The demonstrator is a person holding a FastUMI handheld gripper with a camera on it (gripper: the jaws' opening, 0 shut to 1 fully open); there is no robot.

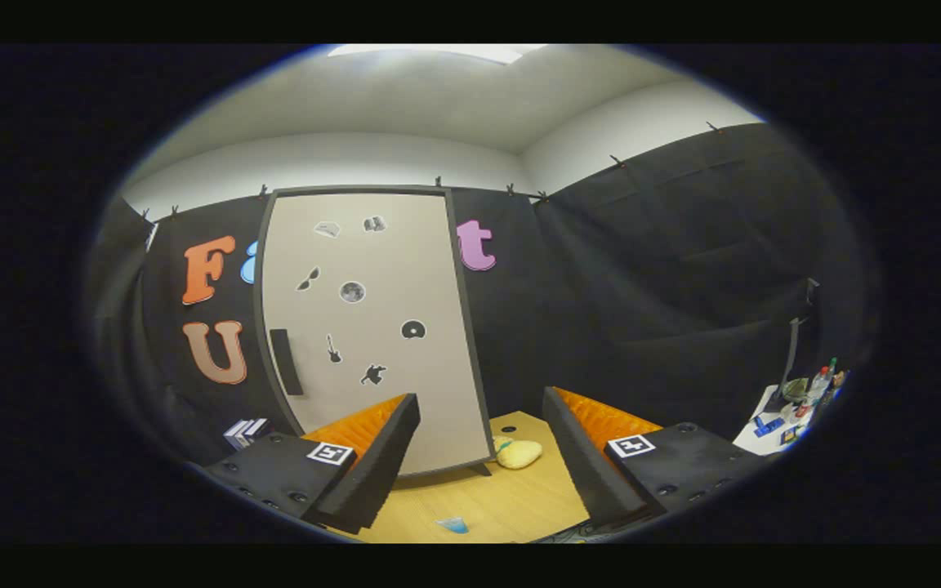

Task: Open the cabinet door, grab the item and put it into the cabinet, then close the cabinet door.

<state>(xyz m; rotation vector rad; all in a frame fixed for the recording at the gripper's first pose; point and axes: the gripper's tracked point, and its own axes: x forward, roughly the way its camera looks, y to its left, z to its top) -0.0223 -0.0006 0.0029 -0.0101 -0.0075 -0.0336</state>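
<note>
A tall cabinet (372,327) stands on the wooden table (487,498), its pale door shut and dotted with small dark stickers. A dark handle (286,361) runs down the door's left side. A yellow soft item (517,453) lies on the table beside the cabinet's lower right corner, ahead of the fingers and between their lines. My gripper (479,457) hangs open above the table with nothing between its fingers. The left fingertip overlaps the foot of the door in view; whether it touches is unclear.
A small blue piece (452,524) lies on the table close in, between the fingers. A small box (246,431) sits left of the cabinet. Far right, a white side table (769,433) carries bottles and small items. Black cloth walls close the booth behind.
</note>
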